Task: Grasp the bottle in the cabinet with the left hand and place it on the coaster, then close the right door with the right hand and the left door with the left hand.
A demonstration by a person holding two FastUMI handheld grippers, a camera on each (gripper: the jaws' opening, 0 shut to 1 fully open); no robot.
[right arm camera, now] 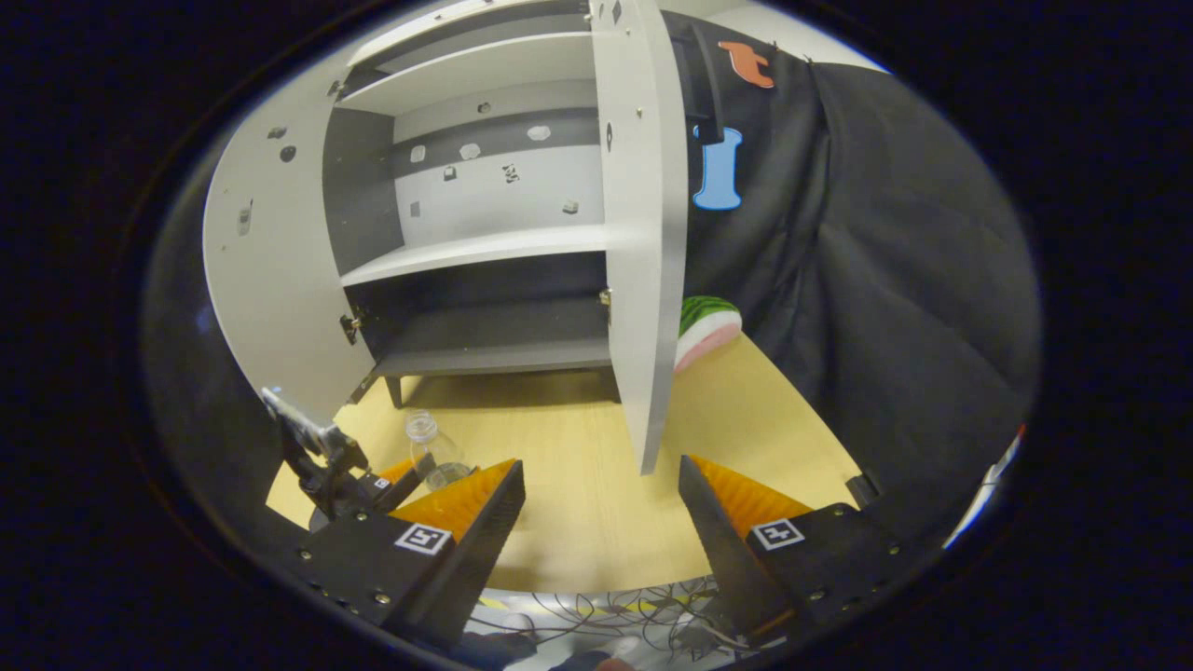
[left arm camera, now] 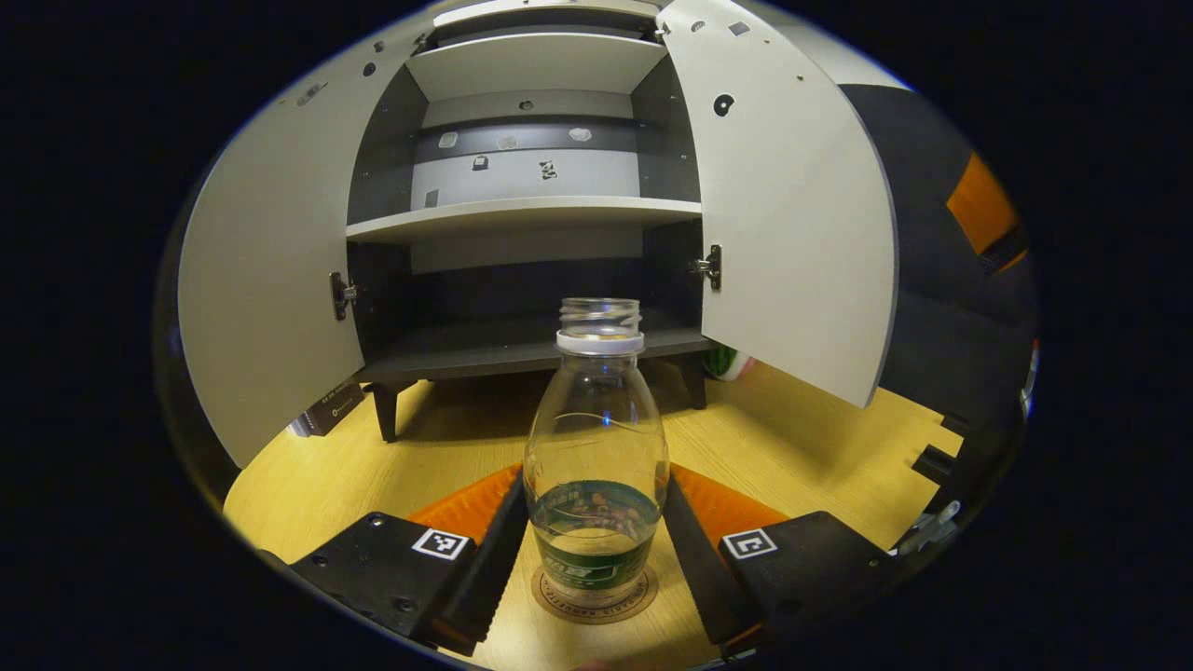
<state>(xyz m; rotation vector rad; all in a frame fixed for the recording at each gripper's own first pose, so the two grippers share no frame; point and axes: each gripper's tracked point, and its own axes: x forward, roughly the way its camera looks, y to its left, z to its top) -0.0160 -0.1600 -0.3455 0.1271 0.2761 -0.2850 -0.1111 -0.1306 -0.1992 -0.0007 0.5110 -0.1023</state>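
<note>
A watermelon-slice toy [right arm camera: 706,328] lies on the wooden bench [right arm camera: 578,485] at its far edge, against the black cloth wall [right arm camera: 867,280]. A small dark box [left arm camera: 328,408] sits near the bench's left edge. Tangled cables [right arm camera: 596,615] lie below the near edge.

- Left gripper view: low, close above the wooden tabletop [left arm camera: 447,438], facing the open grey two-door cabinet [left arm camera: 536,214] head-on.
- Right gripper view: farther back and rightward, sharing that cabinet [right arm camera: 485,252] and tabletop [right arm camera: 578,466].
</note>
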